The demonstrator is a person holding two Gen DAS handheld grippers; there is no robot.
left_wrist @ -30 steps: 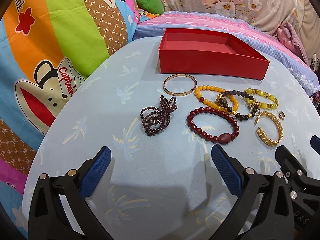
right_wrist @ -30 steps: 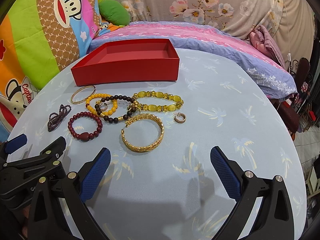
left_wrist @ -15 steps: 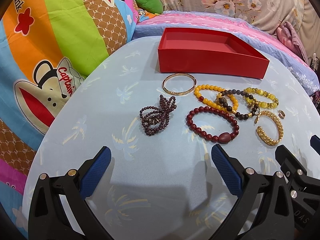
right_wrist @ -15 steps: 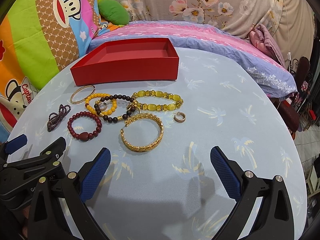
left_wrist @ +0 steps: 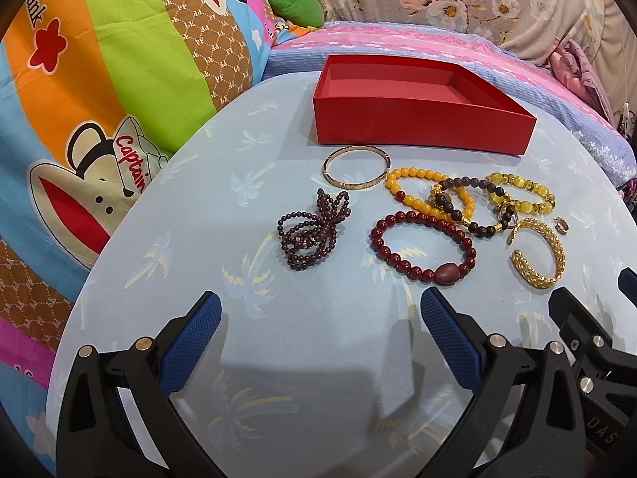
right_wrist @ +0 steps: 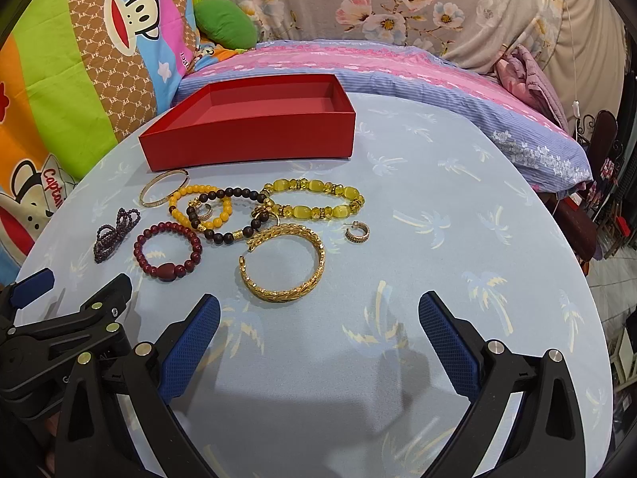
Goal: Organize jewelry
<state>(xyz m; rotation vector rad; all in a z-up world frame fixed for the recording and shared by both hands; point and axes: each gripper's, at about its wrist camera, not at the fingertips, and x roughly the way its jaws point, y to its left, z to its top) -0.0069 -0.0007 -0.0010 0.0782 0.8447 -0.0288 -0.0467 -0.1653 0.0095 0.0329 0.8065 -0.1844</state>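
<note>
**Nothing boxed yet, both grippers released over the near edge of the table**

The left gripper [left_wrist: 320, 312] and the right gripper [right_wrist: 318, 314] hover spread wide and empty above the palm-print tablecloth [right_wrist: 458, 207], on the side of the jewelry away from the red box [right_wrist: 254, 147]. Farthest out from the box lie the gold cuff [right_wrist: 284, 267] and the dark-red bead bracelet [left_wrist: 424, 245]; the knotted garnet strand [left_wrist: 312, 229] sits off to the left and a small hoop earring [right_wrist: 357, 233] to the right. Closer to the box, the orange bead bracelet [left_wrist: 414, 183], the dark brown bead bracelet [left_wrist: 464, 205] and the yellow cat's-eye bracelet [left_wrist: 521, 195] overlap in a tangle. The thin gold bangle [left_wrist: 355, 167] lies just beside the box's front wall. The box looks empty.

The tangle is the likely trouble: lifting one strand could drag its neighbours across the cloth or off the table. The earring may slip between broad pads, and the rigid cuff could pivot or spring out if pinched off-centre.
</note>
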